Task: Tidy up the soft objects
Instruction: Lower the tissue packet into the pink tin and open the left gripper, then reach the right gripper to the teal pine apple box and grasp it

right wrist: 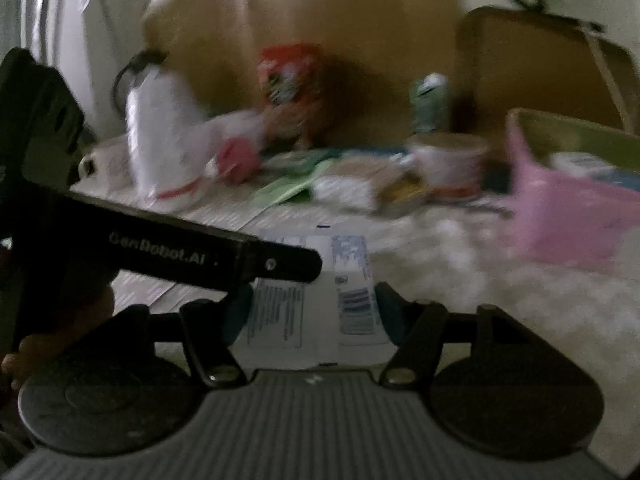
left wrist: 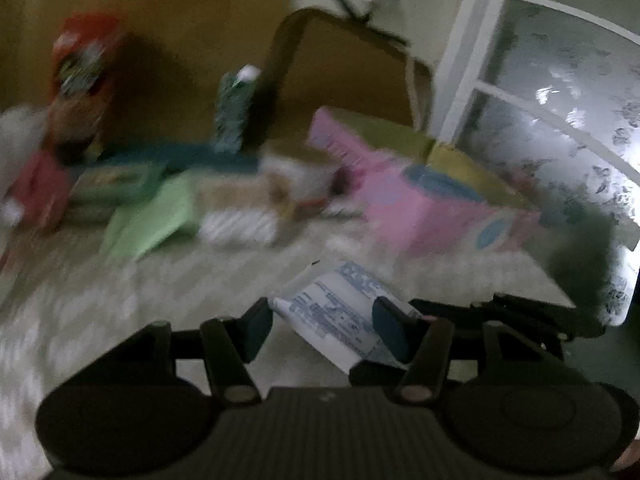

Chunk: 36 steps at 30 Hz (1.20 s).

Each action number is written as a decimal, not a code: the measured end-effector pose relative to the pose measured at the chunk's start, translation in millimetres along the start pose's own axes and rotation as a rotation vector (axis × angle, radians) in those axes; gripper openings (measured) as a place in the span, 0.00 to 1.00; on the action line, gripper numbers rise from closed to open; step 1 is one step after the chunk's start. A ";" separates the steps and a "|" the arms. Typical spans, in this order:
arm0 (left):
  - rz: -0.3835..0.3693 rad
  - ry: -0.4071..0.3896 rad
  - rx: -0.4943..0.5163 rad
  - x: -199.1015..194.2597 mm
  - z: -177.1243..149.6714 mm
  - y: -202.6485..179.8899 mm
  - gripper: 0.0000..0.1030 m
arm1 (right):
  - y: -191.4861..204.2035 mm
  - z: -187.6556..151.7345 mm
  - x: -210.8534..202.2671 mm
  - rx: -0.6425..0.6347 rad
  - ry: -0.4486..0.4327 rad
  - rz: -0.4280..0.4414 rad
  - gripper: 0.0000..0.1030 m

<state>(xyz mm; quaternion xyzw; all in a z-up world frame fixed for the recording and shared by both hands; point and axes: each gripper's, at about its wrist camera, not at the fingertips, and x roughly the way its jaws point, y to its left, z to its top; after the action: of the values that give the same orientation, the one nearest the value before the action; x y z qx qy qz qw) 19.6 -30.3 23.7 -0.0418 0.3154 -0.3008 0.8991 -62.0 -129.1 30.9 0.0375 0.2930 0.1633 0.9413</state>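
Both views are dim and blurred. A white soft packet with blue print (left wrist: 340, 312) lies between the fingers of my left gripper (left wrist: 326, 322), whose jaws stand wide on either side of it. The same packet (right wrist: 316, 304) lies between the fingers of my right gripper (right wrist: 312, 312), also wide apart. The left gripper's black arm (right wrist: 224, 256) crosses the right view from the left and covers the packet's left edge. A pink fabric box (left wrist: 420, 196) stands ahead at the right, also seen in the right wrist view (right wrist: 568, 208).
On the pale fluffy cover (left wrist: 160, 280) lie a green packet (left wrist: 156, 216), a striped white pack (left wrist: 240, 228), a red bag (left wrist: 84, 80), a green bottle (left wrist: 236, 108) and a white bag (right wrist: 160, 136). A brown chair back (left wrist: 344, 64) and a window (left wrist: 560, 100) stand behind.
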 end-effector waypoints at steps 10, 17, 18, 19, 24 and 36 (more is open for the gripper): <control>-0.030 -0.100 0.147 73.3 95.6 -97.9 0.57 | -79.8 47.9 -35.1 -0.025 -0.249 -0.211 0.66; 0.057 -0.054 0.186 150.6 109.0 -119.7 0.58 | -151.7 63.2 3.2 0.058 -0.228 -0.321 0.67; 0.070 -0.042 0.186 157.6 108.0 -120.2 0.58 | -158.5 61.2 5.4 0.061 -0.220 -0.333 0.67; 0.082 -0.038 0.179 159.9 107.3 -119.1 0.58 | -164.1 60.8 10.1 0.064 -0.213 -0.344 0.68; 0.067 -0.038 0.155 149.7 107.0 -107.6 0.64 | -175.0 56.1 23.4 0.096 -0.190 -0.361 0.77; 0.153 -0.191 0.047 9.4 53.6 -23.4 0.72 | -110.5 53.8 -6.7 0.056 -0.298 -0.260 0.63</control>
<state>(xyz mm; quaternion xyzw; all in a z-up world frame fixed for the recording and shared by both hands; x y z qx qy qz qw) 45.1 -60.9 67.6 -0.0249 0.2234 -0.2335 0.9460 -5.3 -234.3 60.6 0.0493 0.1573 0.0249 0.9860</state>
